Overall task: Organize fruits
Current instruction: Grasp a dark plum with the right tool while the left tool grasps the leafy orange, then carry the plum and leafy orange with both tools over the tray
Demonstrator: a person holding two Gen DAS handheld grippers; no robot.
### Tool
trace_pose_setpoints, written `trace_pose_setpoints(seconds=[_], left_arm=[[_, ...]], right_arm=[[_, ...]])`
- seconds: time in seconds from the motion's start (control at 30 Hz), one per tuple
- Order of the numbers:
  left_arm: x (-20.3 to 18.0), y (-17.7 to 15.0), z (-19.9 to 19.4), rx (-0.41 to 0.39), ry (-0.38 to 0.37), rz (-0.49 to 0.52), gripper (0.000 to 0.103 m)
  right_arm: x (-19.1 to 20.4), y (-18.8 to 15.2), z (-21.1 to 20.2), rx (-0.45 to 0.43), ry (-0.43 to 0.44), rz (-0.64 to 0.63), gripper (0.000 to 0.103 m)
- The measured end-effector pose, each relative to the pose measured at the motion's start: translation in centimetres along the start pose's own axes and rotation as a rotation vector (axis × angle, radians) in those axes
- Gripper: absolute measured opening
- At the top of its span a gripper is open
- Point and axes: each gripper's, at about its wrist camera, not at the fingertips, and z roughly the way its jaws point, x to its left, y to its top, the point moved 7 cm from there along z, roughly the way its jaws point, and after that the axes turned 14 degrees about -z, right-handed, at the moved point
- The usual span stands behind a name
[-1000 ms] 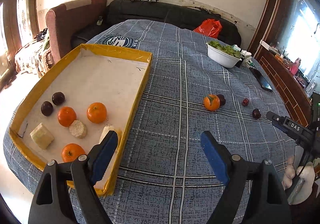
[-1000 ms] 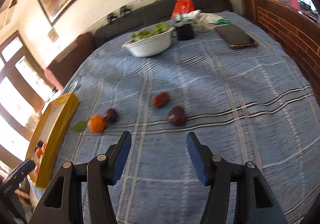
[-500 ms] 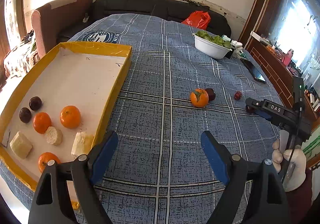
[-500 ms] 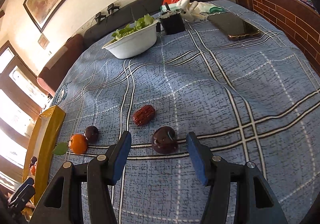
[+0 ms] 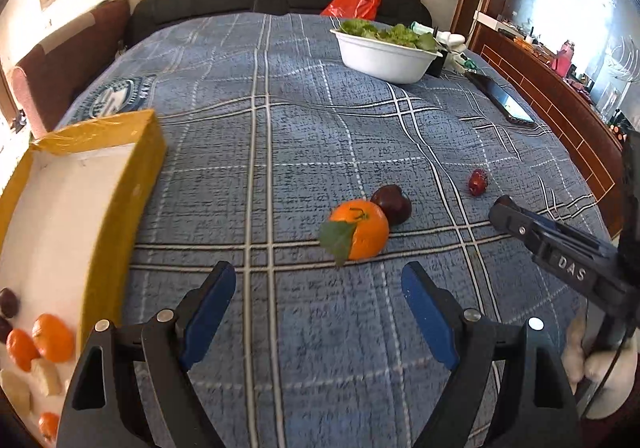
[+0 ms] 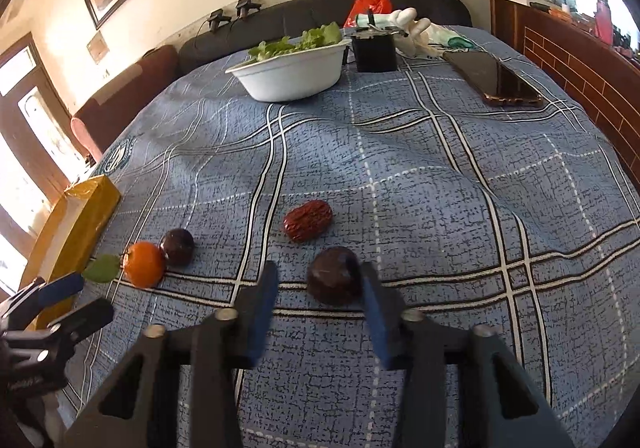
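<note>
Two fingers closing — my right gripper [image 6: 320,312] brackets the dark plum [image 6: 335,280] (not pinched yet); left gripper [image 5: 316,312] released.

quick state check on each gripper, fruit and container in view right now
left gripper, open, empty
right gripper, open, jaws just closing around dark plum, not yet clamped
orange, on cloth, touching second plum
red date, lying loose on cloth
yellow tray, partly filled
white bowl, upright, holding greens
</note>
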Motion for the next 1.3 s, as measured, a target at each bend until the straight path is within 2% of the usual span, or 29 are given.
trace_pose_setpoints(seconds=[0.07,0.2,0.33,0.4,0.43,0.47,0.5,0.53,0.93,1.13,1.3], left_arm=[[-0.6,0.3,0.9,0.011,-0.023,0.008,0.084],[-2.1,0.7,2.2,0.012,-0.044,0.052,0.084],[-2.8,0.8,3.1,0.011,-0.034,0.087,0.084],[-3.0,0.6,3.1,0.01,-0.04,0.093,0.08],[-2.9,0.6,3.0,0.007,-0.04,0.095,0.069],[-2.9,0.5,3.0,0.008,-0.039,0.096,0.051],[-2.8,0.4,3.1,0.012,-0.039,0.092,0.041],[-2.7,0.4,3.1,0.016,-0.039,0.087,0.036],[-1.1,-0.2,-0.9,-0.041,-0.066,-0.021,0.036],[0.1,-0.5,-5.0,-0.116,-0.075,-0.07,0.036],[2.7,-0.7,-8.1,-0.18,-0.058,-0.136,0.036]], right_arm=[[-0.2,-0.1,0.0,0.0,0.009,0.008,0.027],[-0.3,-0.2,0.0,-0.001,0.018,0.006,0.027],[-0.1,-0.1,-0.2,-0.008,0.02,0.007,0.027],[-0.2,-0.1,-0.2,-0.008,0.02,0.012,0.027],[-0.3,-0.1,-0.2,-0.006,0.023,0.015,0.027],[-0.3,-0.1,-0.2,-0.004,0.026,0.02,0.027],[-0.4,-0.2,-0.2,-0.003,0.029,0.026,0.027],[-0.5,-0.2,-0.1,-0.003,0.033,0.031,0.027],[-0.8,-0.2,-0.3,-0.011,0.035,0.043,0.027],[-1.2,-0.1,-0.7,-0.034,0.015,0.059,0.027],[-1.3,-0.2,-0.9,-0.042,-0.009,0.06,0.027]])
